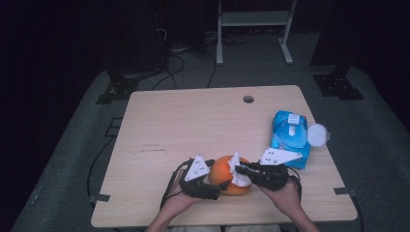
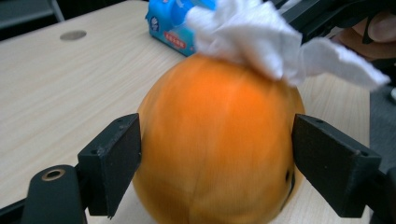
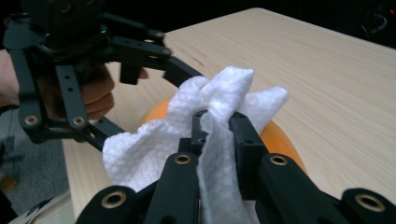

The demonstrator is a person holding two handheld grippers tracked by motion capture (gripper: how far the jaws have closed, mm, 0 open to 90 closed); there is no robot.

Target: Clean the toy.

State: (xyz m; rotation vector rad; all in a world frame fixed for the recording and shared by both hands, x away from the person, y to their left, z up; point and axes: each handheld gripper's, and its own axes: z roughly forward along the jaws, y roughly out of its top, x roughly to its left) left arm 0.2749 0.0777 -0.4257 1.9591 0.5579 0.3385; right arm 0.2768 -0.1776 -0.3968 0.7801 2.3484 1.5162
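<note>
Lying just beside the orange fruit (image 1: 227,175), a blue wipes pack (image 1: 289,137).

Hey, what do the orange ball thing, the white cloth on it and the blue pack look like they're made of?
Orange round thing: smooth, slightly glossy skin with faint streaks, so probably a fruit or gourd, possibly a plastic replica. White wipe: soft, fuzzy, crumpled sheet, likely paper towel or nonwoven tissue. Blue pack: shiny printed film that looks like a soft plastic wrapper, with a white round flip lid, likely hard plastic.
</note>
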